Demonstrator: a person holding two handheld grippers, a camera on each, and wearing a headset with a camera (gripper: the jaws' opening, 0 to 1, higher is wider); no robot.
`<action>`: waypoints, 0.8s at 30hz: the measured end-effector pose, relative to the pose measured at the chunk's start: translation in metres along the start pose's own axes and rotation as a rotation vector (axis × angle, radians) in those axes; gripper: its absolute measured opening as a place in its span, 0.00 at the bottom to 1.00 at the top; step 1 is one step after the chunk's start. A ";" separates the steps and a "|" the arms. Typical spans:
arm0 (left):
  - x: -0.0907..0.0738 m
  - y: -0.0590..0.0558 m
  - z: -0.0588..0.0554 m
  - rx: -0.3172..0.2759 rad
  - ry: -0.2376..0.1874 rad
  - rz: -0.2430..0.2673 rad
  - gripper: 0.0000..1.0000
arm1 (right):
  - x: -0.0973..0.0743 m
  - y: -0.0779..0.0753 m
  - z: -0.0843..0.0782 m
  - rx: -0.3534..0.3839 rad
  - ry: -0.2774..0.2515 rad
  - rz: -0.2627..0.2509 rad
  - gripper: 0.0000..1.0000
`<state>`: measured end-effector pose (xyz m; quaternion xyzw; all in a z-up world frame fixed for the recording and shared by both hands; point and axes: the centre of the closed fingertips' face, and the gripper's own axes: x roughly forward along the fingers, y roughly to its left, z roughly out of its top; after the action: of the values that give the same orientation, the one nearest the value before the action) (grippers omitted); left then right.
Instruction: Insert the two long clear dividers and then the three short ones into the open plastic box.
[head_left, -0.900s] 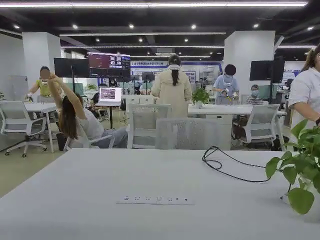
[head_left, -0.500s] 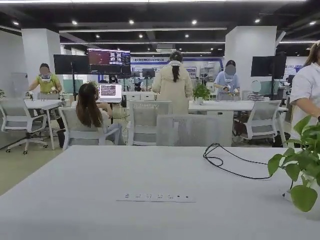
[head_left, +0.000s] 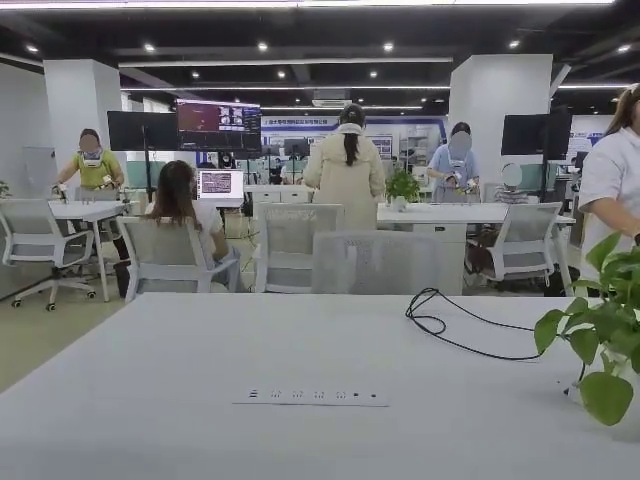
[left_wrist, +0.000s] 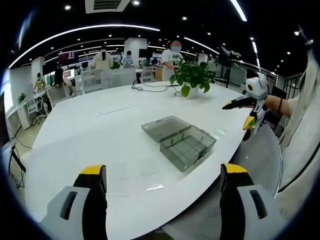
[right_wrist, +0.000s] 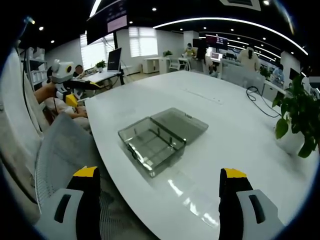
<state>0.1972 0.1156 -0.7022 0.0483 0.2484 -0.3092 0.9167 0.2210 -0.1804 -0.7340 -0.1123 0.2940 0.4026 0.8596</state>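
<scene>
While left gripper (left_wrist: 162, 170) and right gripper (right_wrist: 160, 173) hover with fingers (left_wrist: 92, 172) spread and empty, box (left_wrist: 180, 139) lies open near counter (left_wrist: 100, 130) edge | faint clear sheets (left_wrist: 120, 176) beside it | pinch a long one by its edge first.

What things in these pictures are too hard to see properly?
- Left gripper view: the clear dividers are faint patches on the white table; glare hides how many.
- Right gripper view: whether the open box holds a divider is too small to tell.
- Head view: the plant is cut off by the right edge.
- Head view: writing on the monitor is too small to read.
</scene>
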 end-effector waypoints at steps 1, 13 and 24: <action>0.000 -0.001 0.000 0.007 0.001 -0.001 0.97 | 0.000 0.000 0.000 0.000 0.000 0.001 1.00; -0.001 -0.004 0.001 0.004 -0.002 0.005 1.00 | 0.000 0.001 -0.003 -0.001 0.002 0.007 1.00; 0.001 -0.005 -0.001 -0.008 0.024 0.015 1.00 | 0.000 -0.001 -0.001 0.003 -0.005 0.001 1.00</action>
<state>0.1942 0.1115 -0.7030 0.0500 0.2605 -0.3007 0.9161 0.2210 -0.1812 -0.7347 -0.1097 0.2924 0.4030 0.8603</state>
